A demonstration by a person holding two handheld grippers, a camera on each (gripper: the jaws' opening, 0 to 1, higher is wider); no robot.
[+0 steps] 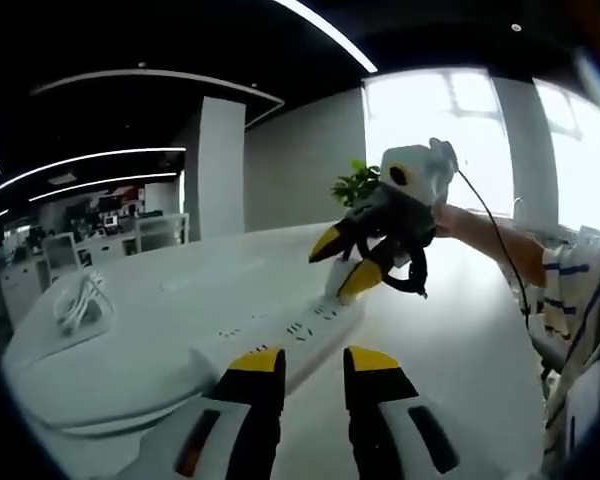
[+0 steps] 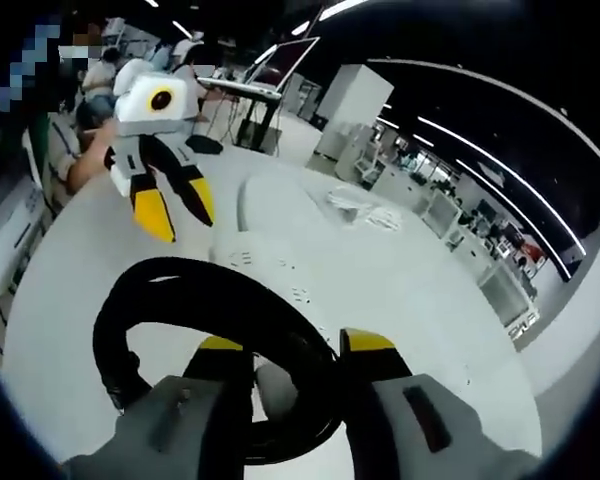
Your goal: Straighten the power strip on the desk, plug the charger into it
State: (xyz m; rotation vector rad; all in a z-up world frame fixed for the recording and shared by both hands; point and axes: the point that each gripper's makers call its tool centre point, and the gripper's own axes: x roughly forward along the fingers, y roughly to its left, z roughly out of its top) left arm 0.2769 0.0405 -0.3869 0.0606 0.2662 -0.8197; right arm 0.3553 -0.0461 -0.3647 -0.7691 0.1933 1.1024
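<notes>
Left gripper view shows the white power strip point(image 1: 280, 335) lying on the white desk point(image 1: 450, 330), running away from the left gripper point(image 1: 313, 362), whose jaws are spread and hold nothing, just at the strip's near end. Above the strip's far end, the right gripper point(image 1: 352, 262) pinches a white charger point(image 2: 273, 390) with a looped black cable point(image 2: 180, 300). A coiled white cable point(image 1: 80, 300) lies well apart from the strip. To plug well, I judge the left gripper should steady the strip while the right one lines the prongs straight above a socket; the prongs themselves are hidden.
</notes>
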